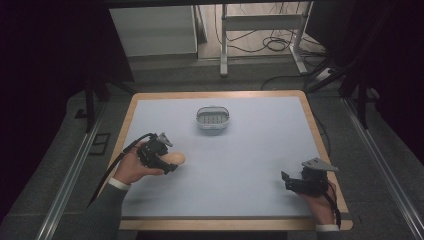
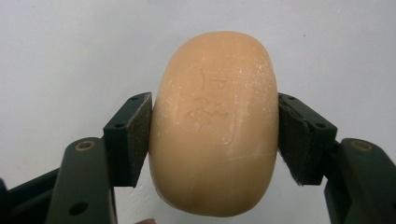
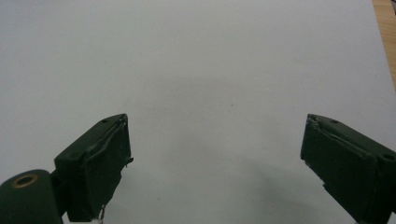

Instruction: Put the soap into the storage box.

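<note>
Both pads of my left claw (image 2: 212, 135) squeeze the sides of the soap bar (image 2: 215, 121), low at the left of the high view. I should hold gently and lift straight, since soap may slip. My right claw (image 3: 215, 154) gapes wide, holding nothing. Letters pressed into the soap are too faint to read. Farther up, at top middle, sits the little basket (image 1: 213, 121).
</note>
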Demonstrator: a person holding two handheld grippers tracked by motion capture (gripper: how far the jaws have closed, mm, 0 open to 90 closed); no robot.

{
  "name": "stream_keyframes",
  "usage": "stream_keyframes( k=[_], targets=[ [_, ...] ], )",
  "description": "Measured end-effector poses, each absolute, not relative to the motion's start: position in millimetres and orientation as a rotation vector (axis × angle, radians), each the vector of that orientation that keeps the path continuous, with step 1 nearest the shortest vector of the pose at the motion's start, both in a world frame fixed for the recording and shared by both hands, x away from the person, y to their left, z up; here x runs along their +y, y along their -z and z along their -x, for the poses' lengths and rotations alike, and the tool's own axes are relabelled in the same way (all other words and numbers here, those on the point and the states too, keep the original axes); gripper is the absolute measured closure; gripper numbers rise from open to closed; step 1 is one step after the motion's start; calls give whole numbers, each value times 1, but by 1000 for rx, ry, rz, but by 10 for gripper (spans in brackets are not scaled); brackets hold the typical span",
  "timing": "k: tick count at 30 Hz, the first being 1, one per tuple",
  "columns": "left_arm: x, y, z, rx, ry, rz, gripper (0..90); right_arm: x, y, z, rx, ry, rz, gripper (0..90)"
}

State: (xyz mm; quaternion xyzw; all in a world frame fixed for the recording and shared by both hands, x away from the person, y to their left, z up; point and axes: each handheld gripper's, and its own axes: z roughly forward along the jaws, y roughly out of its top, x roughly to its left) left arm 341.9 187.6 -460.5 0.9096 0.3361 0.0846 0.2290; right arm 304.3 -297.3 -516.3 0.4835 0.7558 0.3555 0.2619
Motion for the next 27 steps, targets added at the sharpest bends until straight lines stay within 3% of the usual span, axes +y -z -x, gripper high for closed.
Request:
stream_keyframes(
  k=[27],
  targets=[
    [185,447,-358,904,-270,-2477,335,-299,519,-306,2048,-953,-1318,82]
  ],
)
